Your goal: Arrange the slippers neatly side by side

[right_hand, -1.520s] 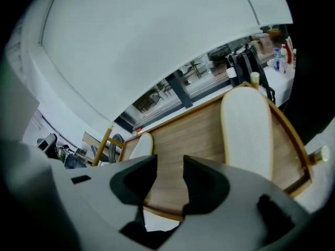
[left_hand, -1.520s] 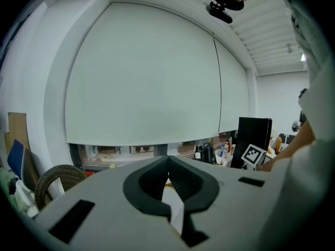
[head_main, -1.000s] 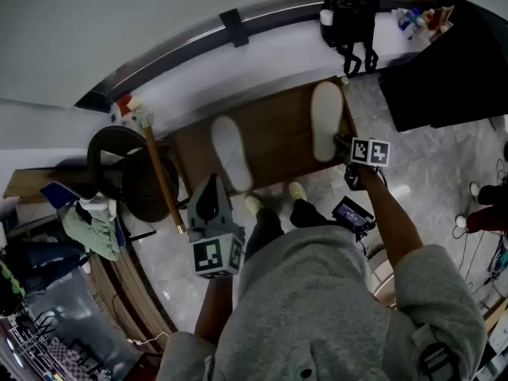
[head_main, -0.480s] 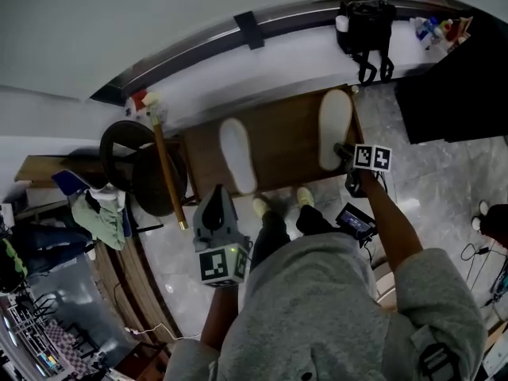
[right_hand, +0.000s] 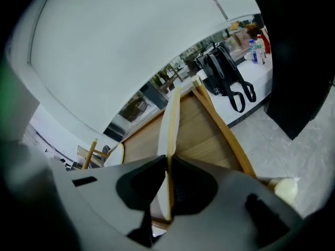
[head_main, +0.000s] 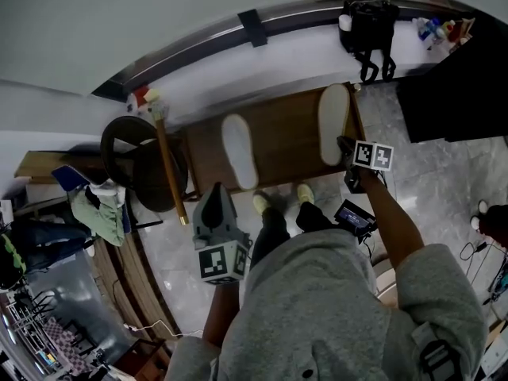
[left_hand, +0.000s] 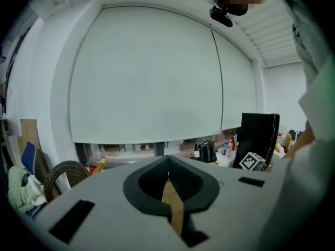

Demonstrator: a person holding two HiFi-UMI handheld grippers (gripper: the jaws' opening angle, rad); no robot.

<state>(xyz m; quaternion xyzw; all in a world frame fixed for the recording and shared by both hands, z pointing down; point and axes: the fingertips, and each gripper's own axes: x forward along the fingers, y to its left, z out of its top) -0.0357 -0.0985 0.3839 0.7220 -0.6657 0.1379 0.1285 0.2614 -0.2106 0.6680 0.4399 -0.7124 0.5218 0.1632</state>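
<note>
So, starting closest in: the left tool [head_main: 213, 195] sits at the lower middle of the head view, closed up at the tips with nothing in it; its own view shows just a thin tan sliver through the slit; it's nowhere near either slipper. Up and to the right, the right tool [head_main: 344, 144] has just been closing and now pinches the lower end of the right slipper [head_main: 333, 121], which shows edge-on between the jaws in the right gripper view; so the grab looks done to me.

That slipper lies at the right end of the wooden worktop [head_main: 287, 137]; the left slipper [head_main: 239, 151] lies centre-left on the same worktop, well apart from it and angled a bit differently; so nothing's paired yet imo. What's left is bringing one beside the other, squaring them up and letting go.

Hard to see: the marker cube covers the exact grip spot from above; the person's legs hide part of the worktop's lower edge; the left gripper view looks over both slippers at a pale blind; the clutter on the far ledge at top right is too small to name, apart from a black bag [head_main: 367, 24].
</note>
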